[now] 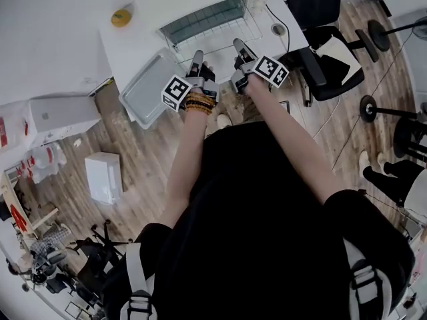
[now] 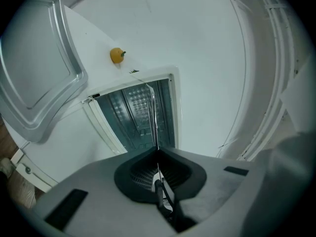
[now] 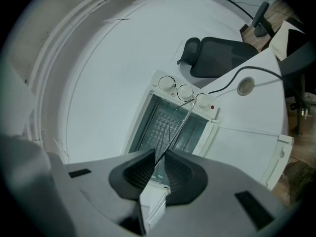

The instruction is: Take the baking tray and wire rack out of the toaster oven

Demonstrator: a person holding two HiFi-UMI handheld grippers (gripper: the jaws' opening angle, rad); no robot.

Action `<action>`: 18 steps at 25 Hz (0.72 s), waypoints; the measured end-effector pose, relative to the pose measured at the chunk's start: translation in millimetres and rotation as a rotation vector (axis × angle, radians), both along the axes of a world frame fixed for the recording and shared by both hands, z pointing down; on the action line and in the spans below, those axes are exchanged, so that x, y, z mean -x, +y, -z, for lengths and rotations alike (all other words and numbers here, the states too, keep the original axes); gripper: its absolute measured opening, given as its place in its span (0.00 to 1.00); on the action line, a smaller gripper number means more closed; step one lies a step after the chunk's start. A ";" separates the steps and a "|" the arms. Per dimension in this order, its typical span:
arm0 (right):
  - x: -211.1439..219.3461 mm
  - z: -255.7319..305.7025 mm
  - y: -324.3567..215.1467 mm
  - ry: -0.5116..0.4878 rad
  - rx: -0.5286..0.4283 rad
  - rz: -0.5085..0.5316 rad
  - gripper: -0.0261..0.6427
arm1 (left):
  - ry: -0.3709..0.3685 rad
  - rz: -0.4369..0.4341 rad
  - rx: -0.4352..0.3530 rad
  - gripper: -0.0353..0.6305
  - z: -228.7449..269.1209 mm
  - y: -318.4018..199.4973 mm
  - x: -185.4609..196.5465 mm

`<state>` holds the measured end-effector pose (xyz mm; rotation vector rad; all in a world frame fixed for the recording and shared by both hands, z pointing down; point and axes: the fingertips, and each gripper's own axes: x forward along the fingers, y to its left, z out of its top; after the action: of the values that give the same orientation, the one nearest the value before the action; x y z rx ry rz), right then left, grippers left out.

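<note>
- The wire rack [image 2: 154, 117] is up off the table, carried between both grippers in front of the open toaster oven [image 3: 158, 123].
- How far the rack has cleared the oven's mouth, I cannot tell from these angles.
- The left gripper [image 2: 158, 151] has its jaws pressed tight together on one thin wire at the rack's edge, and that wire runs straight up from the jaw tips toward the oven opening.
- Over on the other side, the right gripper [image 3: 159, 158] is clamped on a rack wire too, jaws almost together with the wire slanting away toward the oven's knobs [image 3: 185, 92].
- Both grippers point roughly level at the oven, side by side and near each other, with their marker cubes facing up in the head view.
- The baking tray [image 1: 148, 89] is already out: it lies flat on the white table [image 1: 130, 49], to the left of the oven and just beside the left gripper, with one corner hanging over the table's edge.
- The oven's dark, ribbed interior shows in both gripper views, and three white knobs line its right side.
- Further back on the table, well apart from the tray, sits a small orange fruit [image 1: 121, 17].
- Right of the table stands a black office chair [image 1: 327, 52], and a dark cable [image 3: 232, 78] runs across the tabletop near the oven.
- Below it all is a wooden floor [image 1: 140, 152], with a white box [image 1: 105, 177] standing on it off to the left.
</note>
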<state>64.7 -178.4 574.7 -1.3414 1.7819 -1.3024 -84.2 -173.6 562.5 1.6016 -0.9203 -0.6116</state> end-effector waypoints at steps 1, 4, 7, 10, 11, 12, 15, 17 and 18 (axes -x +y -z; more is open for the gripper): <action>0.1 0.5 3.7 0.001 -0.005 -0.003 0.14 | -0.007 -0.003 -0.005 0.09 0.7 3.3 0.1; 1.0 3.9 13.7 0.000 -0.021 -0.014 0.14 | -0.027 -0.012 -0.021 0.09 4.3 12.0 0.8; 3.8 7.9 24.5 -0.004 -0.036 -0.027 0.14 | -0.033 -0.023 -0.031 0.10 6.9 21.3 3.8; 3.3 10.2 35.5 -0.015 -0.044 -0.052 0.14 | -0.022 -0.042 -0.038 0.10 6.4 30.5 4.1; 3.5 11.1 39.4 -0.023 -0.046 -0.063 0.14 | -0.018 -0.046 -0.038 0.10 6.4 33.8 4.5; 3.8 12.2 43.2 -0.031 -0.050 -0.073 0.13 | -0.014 -0.048 -0.038 0.10 6.4 37.2 4.9; 0.5 18.8 54.5 -0.040 -0.072 -0.093 0.12 | 0.009 -0.050 -0.019 0.10 4.4 49.4 2.9; 0.7 23.5 62.1 -0.013 -0.077 -0.087 0.12 | 0.018 -0.052 0.007 0.10 0.7 58.4 3.2; 1.1 24.4 65.1 0.005 -0.075 -0.082 0.12 | 0.019 -0.058 0.013 0.10 -0.5 61.4 3.3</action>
<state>63.7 -113.3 550.3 -1.3630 1.7427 -1.1781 -87.5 -112.3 563.0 1.6024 -0.8599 -0.5781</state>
